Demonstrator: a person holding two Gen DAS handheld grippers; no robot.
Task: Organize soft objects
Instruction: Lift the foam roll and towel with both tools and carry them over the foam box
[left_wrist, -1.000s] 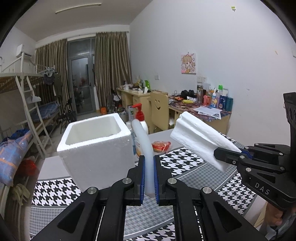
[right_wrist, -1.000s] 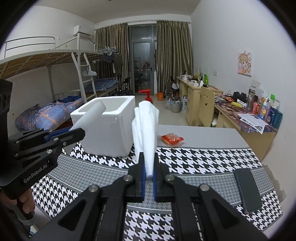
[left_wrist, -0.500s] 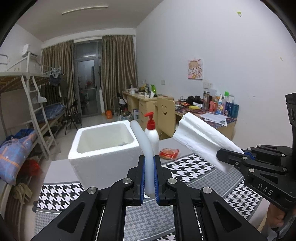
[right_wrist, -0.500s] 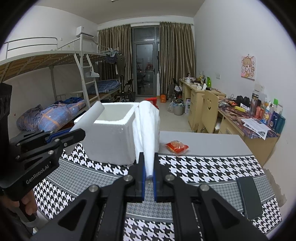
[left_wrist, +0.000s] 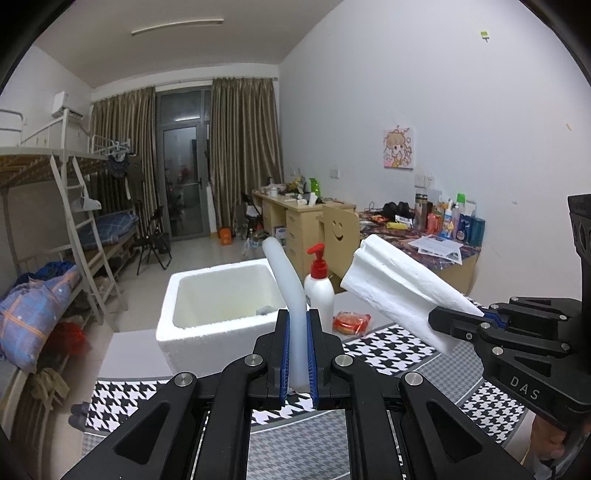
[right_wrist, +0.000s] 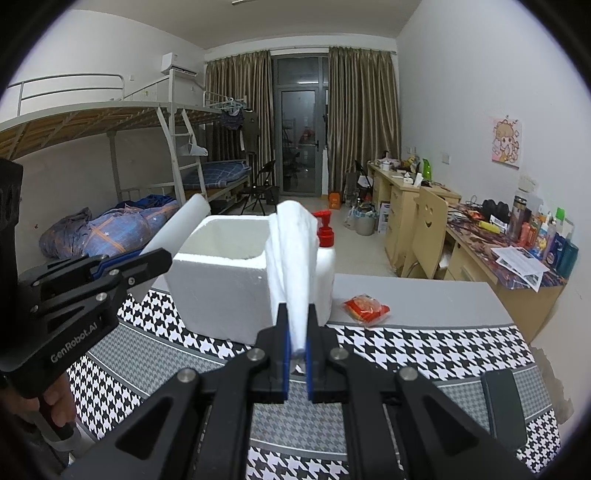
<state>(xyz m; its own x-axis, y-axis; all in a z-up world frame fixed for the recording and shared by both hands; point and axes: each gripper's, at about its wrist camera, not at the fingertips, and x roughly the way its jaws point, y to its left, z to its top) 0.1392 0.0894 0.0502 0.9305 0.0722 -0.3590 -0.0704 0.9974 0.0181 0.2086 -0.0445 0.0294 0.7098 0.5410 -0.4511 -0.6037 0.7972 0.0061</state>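
Above the houndstooth table (right_wrist: 424, 343), my left gripper (left_wrist: 298, 358) is clamped on a pale foam strip (left_wrist: 286, 284) that curves upward, and my right gripper (right_wrist: 296, 354) is clamped on a folded white foam sheet (right_wrist: 293, 258). Both pieces are off the table, just in front of the open white box (right_wrist: 218, 273), beside a pump bottle (left_wrist: 319, 286).
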